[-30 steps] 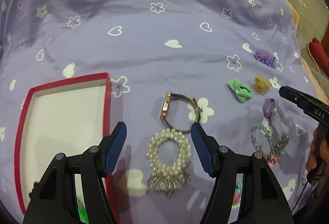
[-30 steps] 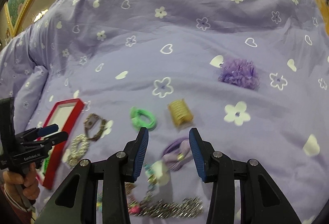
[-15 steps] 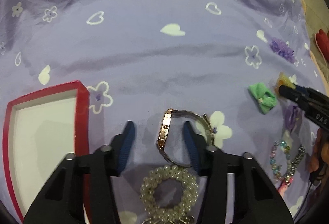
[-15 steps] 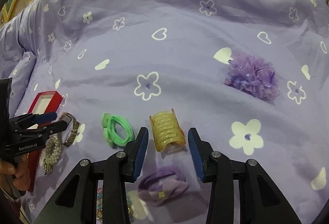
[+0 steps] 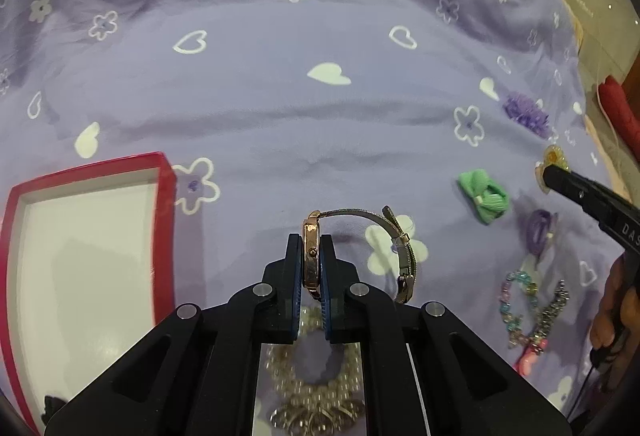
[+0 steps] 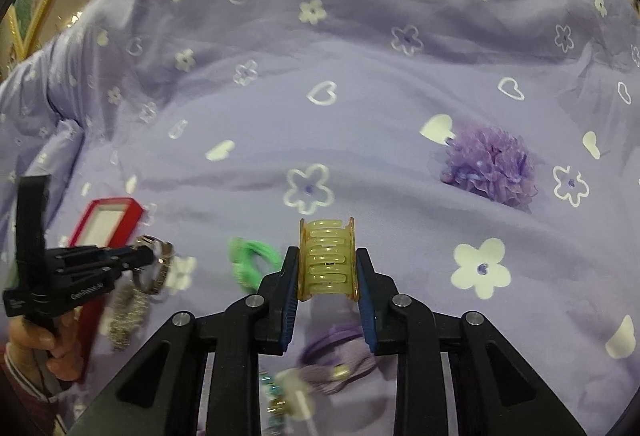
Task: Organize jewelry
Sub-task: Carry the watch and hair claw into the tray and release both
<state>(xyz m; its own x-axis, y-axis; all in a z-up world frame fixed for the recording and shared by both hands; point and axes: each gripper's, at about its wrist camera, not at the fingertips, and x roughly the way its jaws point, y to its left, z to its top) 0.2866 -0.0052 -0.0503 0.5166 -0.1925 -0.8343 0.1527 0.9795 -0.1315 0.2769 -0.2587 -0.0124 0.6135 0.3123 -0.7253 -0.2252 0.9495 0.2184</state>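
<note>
1. The rose-gold watch [image 5: 311, 256] stands on edge on the bedspread, its mesh strap [image 5: 394, 236] looping to the right.
2. The pearl bracelet [image 5: 308, 376] lies flat, nearer than the watch.
3. The red tray [image 5: 166, 196] with a white inside sits open at the left.
4. The yellow hair claw [image 6: 328, 260] lies teeth-up, right of the green scrunchie [image 6: 252, 260].
5. The purple pom-pom tie [image 6: 490, 164] lies far right.
6. The beaded bracelet [image 5: 516, 300] lies near right.
</note>
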